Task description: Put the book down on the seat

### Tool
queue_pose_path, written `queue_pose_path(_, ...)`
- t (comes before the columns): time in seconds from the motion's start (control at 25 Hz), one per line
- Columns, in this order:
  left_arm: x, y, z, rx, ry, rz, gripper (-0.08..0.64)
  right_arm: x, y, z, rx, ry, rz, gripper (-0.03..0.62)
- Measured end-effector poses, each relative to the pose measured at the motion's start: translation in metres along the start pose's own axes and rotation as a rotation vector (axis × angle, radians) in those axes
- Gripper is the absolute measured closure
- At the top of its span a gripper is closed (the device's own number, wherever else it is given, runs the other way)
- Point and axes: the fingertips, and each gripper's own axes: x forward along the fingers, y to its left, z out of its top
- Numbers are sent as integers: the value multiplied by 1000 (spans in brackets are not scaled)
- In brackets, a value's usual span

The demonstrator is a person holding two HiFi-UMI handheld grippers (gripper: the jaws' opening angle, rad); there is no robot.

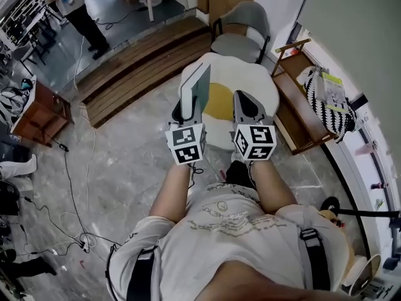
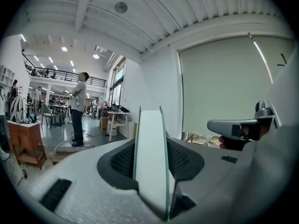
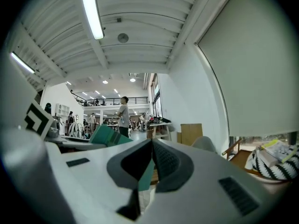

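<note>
A green-covered book (image 1: 195,86) stands upright on its edge over the near left part of a round white seat (image 1: 260,80) with a yellow centre. My left gripper (image 1: 189,105) is shut on the book's lower end. In the left gripper view the white page edge of the book (image 2: 149,125) fills the gap of the left gripper (image 2: 152,158), with both pads pressed on its covers. My right gripper (image 1: 246,100) hovers beside it to the right, over the seat, holding nothing. In its own view the right gripper (image 3: 152,148) has its tips together, and the book (image 3: 108,135) shows to its left.
A grey chair (image 1: 241,39) stands behind the seat. To the right is a wooden rack (image 1: 294,115) with a striped bag (image 1: 326,105). Wooden steps (image 1: 138,68) lie at the left, with a wooden side table (image 1: 41,115) and cables (image 1: 72,187) on the stone floor. A person (image 1: 78,11) stands far off.
</note>
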Motion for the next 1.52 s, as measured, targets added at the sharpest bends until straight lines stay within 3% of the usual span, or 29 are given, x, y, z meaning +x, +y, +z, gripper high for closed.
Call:
queue_pose_path(0.28,46,-2,5,14,17,22,385,43,-28,-7,22,15,37,565)
queue_pose_path(0.76,178,-37,6,4,90,3,385,127,-137,-24,91,68,40,565)
queue_pose_path(1.0,235,-60,19,1,89,6,385,162,-190,-9,95,53,44,565)
queue_pose_path(1.28,272,-81,12,12,108,19,385,189,-235,-18,113,67,48,565)
queue_pose_path(1.52,295,-74,-1,13,166,8,385,200,-245,-35,124,126,36,565)
